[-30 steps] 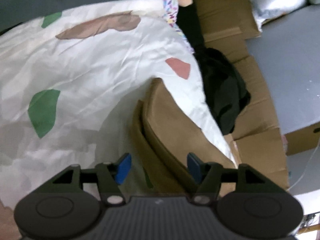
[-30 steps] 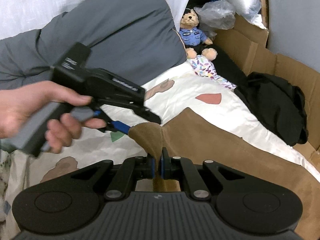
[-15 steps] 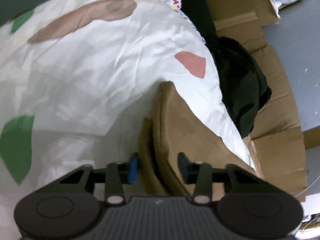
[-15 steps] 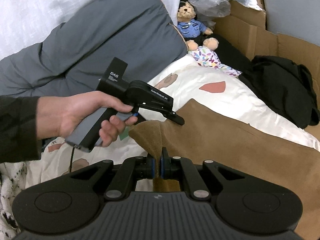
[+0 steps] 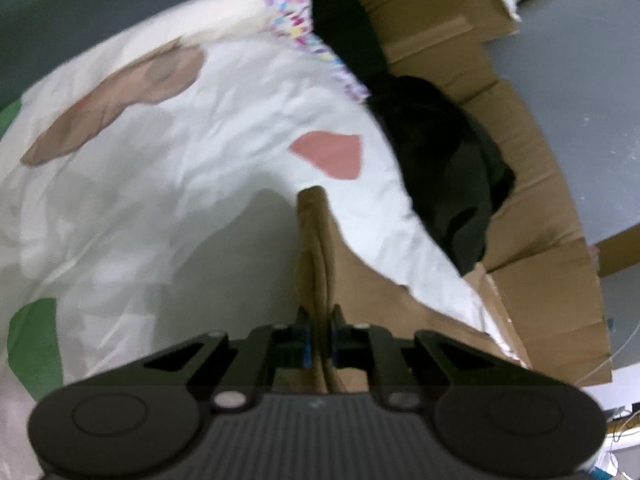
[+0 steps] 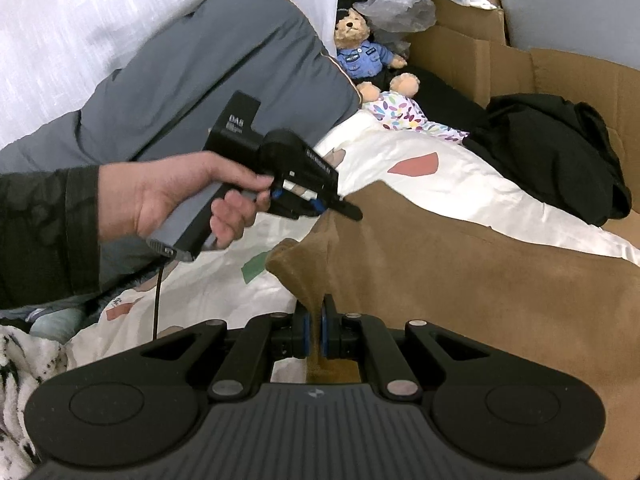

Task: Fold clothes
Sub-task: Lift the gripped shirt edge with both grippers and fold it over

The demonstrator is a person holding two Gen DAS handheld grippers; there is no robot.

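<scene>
A brown garment (image 6: 460, 280) lies on a white bedsheet with coloured patches (image 6: 460, 184). My right gripper (image 6: 315, 334) is shut on the garment's near edge. My left gripper (image 5: 319, 338) is shut on a raised fold of the same brown garment (image 5: 320, 256), with the cloth pinched between its blue pads. In the right wrist view the left gripper (image 6: 344, 208) shows held in a hand, its fingers at the garment's far corner.
A black garment (image 6: 560, 152) lies against cardboard (image 6: 480, 56) at the right. A teddy bear in a blue shirt (image 6: 360, 52), a patterned cloth (image 6: 400, 112) and a grey pillow (image 6: 220, 80) sit at the back. A plastic bag (image 6: 400, 8) is behind the bear.
My left gripper has closed from open onto the brown garment's fold and moved in along it. My right gripper has stayed shut on the garment's edge.
</scene>
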